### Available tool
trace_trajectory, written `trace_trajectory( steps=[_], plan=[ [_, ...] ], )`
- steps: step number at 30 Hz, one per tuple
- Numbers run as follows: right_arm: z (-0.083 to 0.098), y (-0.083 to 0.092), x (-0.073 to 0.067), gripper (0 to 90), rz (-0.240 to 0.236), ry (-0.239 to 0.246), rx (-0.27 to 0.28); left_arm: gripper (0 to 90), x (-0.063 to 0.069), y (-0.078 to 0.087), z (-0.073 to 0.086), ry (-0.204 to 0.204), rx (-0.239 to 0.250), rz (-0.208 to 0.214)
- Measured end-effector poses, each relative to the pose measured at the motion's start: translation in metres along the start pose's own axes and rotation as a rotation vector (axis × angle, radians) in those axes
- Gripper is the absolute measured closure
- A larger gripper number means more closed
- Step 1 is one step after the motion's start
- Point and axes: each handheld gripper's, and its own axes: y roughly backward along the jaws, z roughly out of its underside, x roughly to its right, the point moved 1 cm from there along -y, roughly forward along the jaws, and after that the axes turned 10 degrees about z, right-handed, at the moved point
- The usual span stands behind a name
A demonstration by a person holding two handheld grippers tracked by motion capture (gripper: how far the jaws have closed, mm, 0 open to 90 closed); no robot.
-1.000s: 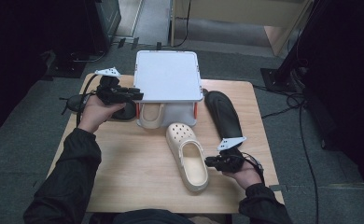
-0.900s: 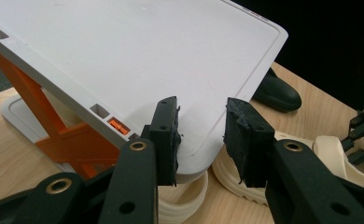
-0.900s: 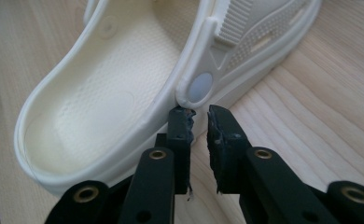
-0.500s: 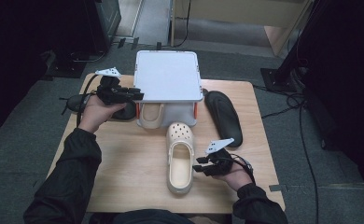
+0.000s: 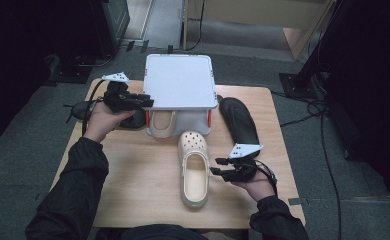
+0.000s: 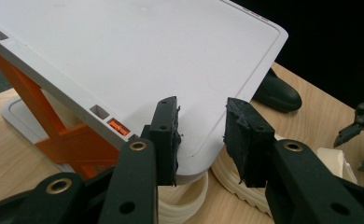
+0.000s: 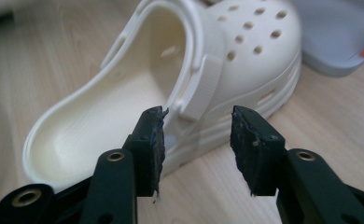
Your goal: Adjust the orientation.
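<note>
A white two-shelf rack (image 5: pixel 180 80) with orange struts stands at the back of the table. Under it sits one cream clog (image 5: pixel 160 122). A second cream clog (image 5: pixel 194 167) lies in front, toe toward the rack. My right gripper (image 5: pixel 214 166) is beside this clog's right side. Its jaws have just been opening and stand open (image 7: pixel 196 116), with the clog's side and strap (image 7: pixel 203 88) just ahead and no pad pressing on it. My left gripper (image 5: pixel 145 100) is at the rack's left edge, open (image 6: pixel 201 105), with the top shelf's (image 6: pixel 138 51) corner showing between its tips.
A black shoe (image 5: pixel 239 120) lies right of the rack, and another black shoe (image 5: pixel 80 110) lies left of it, partly behind my left hand. The wooden table (image 5: pixel 133 170) has bare room at the front left. Cables trail over the floor at the right.
The right gripper swung the front clog's heel to the left until the clog lay straight, then opened and let go. The left gripper has kept still.
</note>
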Motion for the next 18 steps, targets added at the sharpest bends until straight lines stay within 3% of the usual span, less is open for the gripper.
trace_trajectory(
  steps=[5, 14, 18],
  plan=[
    [-0.012, -0.007, 0.0, 50.2, 0.02, -0.058, 0.04, 65.1, 0.0, 0.0, 0.0, 0.002, 0.002, 0.002],
    [-0.027, -0.029, -0.009, 46.4, 0.032, -0.049, 0.025, 65.1, 0.0, 0.0, 0.001, 0.002, 0.005, 0.003],
    [-0.033, -0.041, -0.012, 44.9, 0.071, -0.041, 0.02, 65.1, 0.0, 0.0, 0.0, 0.001, 0.005, 0.003]
  ],
)
